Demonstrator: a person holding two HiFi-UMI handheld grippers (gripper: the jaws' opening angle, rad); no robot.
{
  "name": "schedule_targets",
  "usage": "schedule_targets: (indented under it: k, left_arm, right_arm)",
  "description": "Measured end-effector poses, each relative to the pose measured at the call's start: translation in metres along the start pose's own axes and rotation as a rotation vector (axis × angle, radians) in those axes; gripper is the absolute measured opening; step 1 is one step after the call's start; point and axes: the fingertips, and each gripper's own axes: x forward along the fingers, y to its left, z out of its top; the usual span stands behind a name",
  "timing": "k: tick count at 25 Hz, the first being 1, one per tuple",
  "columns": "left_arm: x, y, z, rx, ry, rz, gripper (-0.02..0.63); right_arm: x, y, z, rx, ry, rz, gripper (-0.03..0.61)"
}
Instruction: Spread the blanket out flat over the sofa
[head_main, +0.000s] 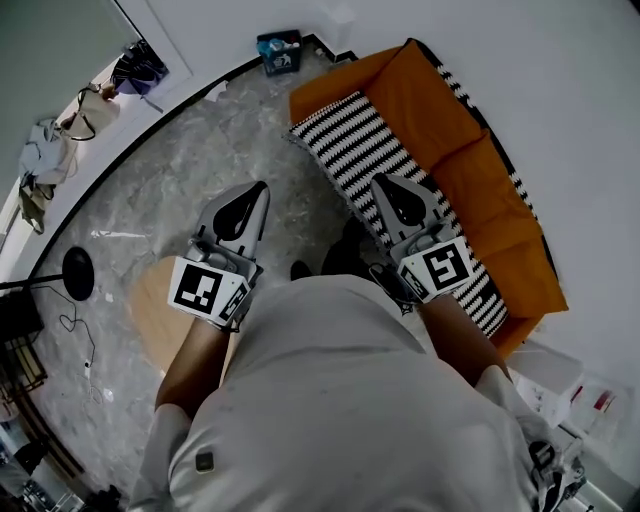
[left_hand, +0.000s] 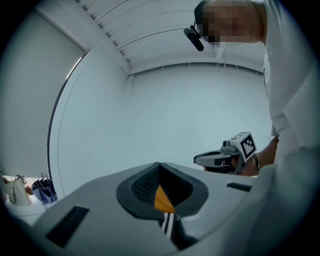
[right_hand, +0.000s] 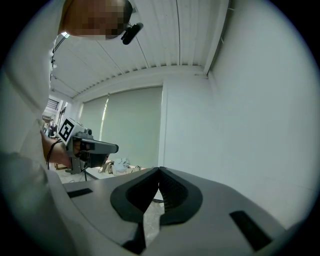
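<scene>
The black-and-white striped blanket (head_main: 365, 160) lies lengthwise along the seat of the orange sofa (head_main: 430, 105) in the head view, and the orange backrest cushions are uncovered. Both grippers are held out in front of the person, above the floor and apart from the blanket. My left gripper (head_main: 261, 187) is shut with nothing in it; its own view shows the jaws (left_hand: 159, 165) meeting. My right gripper (head_main: 379, 182) hangs over the blanket's near edge, also shut and empty, with its tips (right_hand: 159, 169) touching. Each gripper view shows the other gripper against bare walls.
A round wooden side table (head_main: 150, 310) sits below the left gripper on the marble floor. A black lamp base (head_main: 78, 272) and cables lie to the left. A blue box (head_main: 280, 52) stands by the far wall. White boxes (head_main: 560, 380) are at the sofa's near end.
</scene>
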Motion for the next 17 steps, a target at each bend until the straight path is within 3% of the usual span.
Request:
schedule_targets:
  k: [17]
  left_arm:
    - [-0.032,-0.025,-0.002,-0.006,-0.024,-0.052,0.009]
  right_arm:
    - [-0.034,0.043,0.005,-0.013,-0.001,-0.009,0.026]
